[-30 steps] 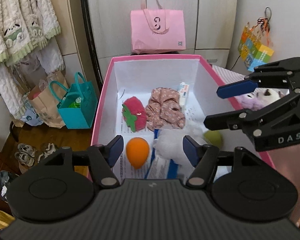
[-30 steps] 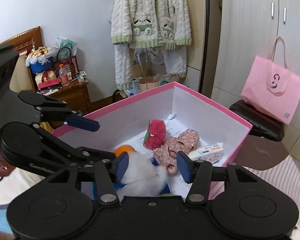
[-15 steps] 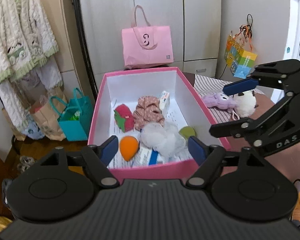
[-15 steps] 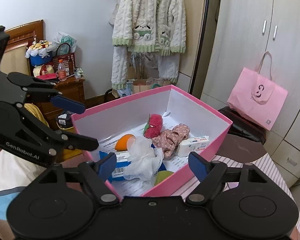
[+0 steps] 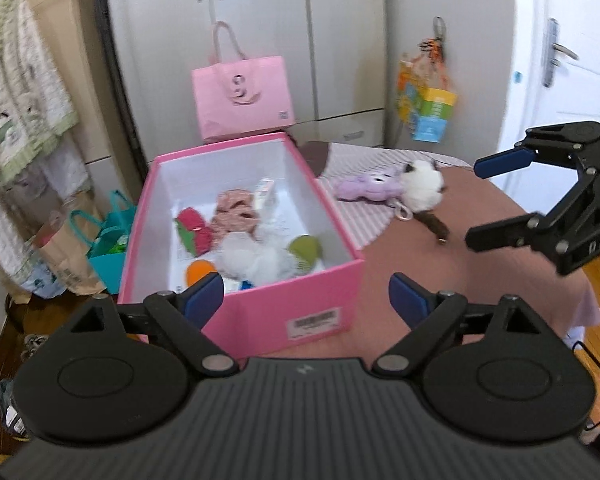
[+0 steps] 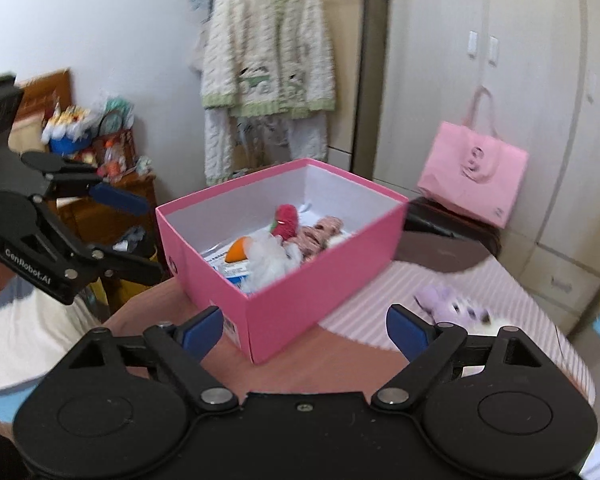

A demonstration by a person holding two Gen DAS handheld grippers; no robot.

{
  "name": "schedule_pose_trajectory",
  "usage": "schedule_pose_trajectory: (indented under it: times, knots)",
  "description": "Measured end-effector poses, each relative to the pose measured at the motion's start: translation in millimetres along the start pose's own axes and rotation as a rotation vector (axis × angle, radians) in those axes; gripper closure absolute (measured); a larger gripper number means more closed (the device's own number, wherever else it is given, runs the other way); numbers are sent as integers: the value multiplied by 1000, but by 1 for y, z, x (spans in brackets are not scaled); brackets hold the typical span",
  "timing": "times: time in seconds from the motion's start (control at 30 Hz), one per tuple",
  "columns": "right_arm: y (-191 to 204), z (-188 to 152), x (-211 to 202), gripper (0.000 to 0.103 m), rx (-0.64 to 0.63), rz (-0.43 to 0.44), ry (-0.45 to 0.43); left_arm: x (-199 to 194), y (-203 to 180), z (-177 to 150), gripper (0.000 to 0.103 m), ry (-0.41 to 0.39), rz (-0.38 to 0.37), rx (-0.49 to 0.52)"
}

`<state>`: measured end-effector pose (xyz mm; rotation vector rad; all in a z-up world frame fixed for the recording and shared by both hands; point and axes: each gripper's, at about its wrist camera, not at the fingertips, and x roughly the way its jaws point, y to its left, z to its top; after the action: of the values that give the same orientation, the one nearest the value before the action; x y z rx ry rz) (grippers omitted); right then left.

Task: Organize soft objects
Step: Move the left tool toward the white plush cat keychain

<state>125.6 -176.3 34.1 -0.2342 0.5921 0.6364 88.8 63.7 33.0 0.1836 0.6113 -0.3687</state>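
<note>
The left hand-held gripper hangs over the near end of the pink box, its jaws opening wide with nothing between them. The right hand-held gripper hovers just off the box's near corner, its jaws likewise opening and holding nothing.

The box stands on the brown desk. Inside it lie a white fluffy puff, an orange ball, a green ball, a red plush strawberry and a pink floral cloth.

Outside the box, on the striped cloth, a purple plush toy lies touching a white plush toy.

A pink tote bag sits behind the box.
</note>
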Motion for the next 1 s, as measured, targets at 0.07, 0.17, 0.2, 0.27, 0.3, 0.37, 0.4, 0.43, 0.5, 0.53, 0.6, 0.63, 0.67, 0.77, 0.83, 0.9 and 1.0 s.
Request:
schedule_pose_trajectory:
  times: [0.07, 0.17, 0.2, 0.27, 0.3, 0.37, 0.4, 0.43, 0.5, 0.53, 0.6, 0.63, 0.67, 0.77, 0.83, 0.9, 1.0]
  knots:
    - [-9, -10, -13, 10, 29, -12, -10, 0, -10, 1, 10, 3, -27, 13]
    - [-20, -21, -27, 10, 62, -70, -31, 6, -26, 3, 6, 14, -82, 17]
    - [-24, -25, -30, 10, 72, -81, -36, 8, -30, 5, 6, 19, -103, 17]
    - [-31, -30, -33, 10, 91, -92, -41, 15, -38, 10, 6, 33, -147, 10]
    - [-35, -33, -33, 10, 98, -97, -41, 18, -43, 11, 6, 41, -162, 6]
    - [-40, -39, -31, 10, 109, -107, -36, 25, -51, 15, 6, 53, -187, 4]
    - [-43, -42, -29, 10, 111, -114, -34, 28, -55, 17, 6, 55, -195, 1]
    - [-45, -45, -27, 10, 109, -119, -33, 32, -59, 18, 6, 53, -204, 2]
    - [-47, -51, -26, 10, 98, -125, -37, 38, -66, 22, 6, 47, -224, 3]
    - [-48, -54, -24, 10, 85, -128, -44, 42, -69, 24, 6, 44, -236, 3]
    - [-50, -60, -24, 10, 59, -137, -60, 50, -76, 28, 6, 35, -253, -3]
    - [-51, -63, -22, 10, 42, -143, -66, 54, -79, 30, 6, 26, -255, 2]
    - [-54, -65, -21, 10, 28, -146, -67, 57, -84, 31, 6, 11, -246, 16]
    - [-61, -70, -11, 10, 18, -148, -55, 70, -97, 32, 6, -21, -224, 46]
    - [-71, -74, 0, 10, 43, -131, -33, 81, -100, 35, 6, -19, -236, 32]
    - [-82, -78, 10, 10, 86, -123, -19, 93, -104, 38, 6, -12, -248, 22]
    - [-97, -83, 23, 10, 156, -122, -2, 113, -106, 41, 6, 8, -278, -3]
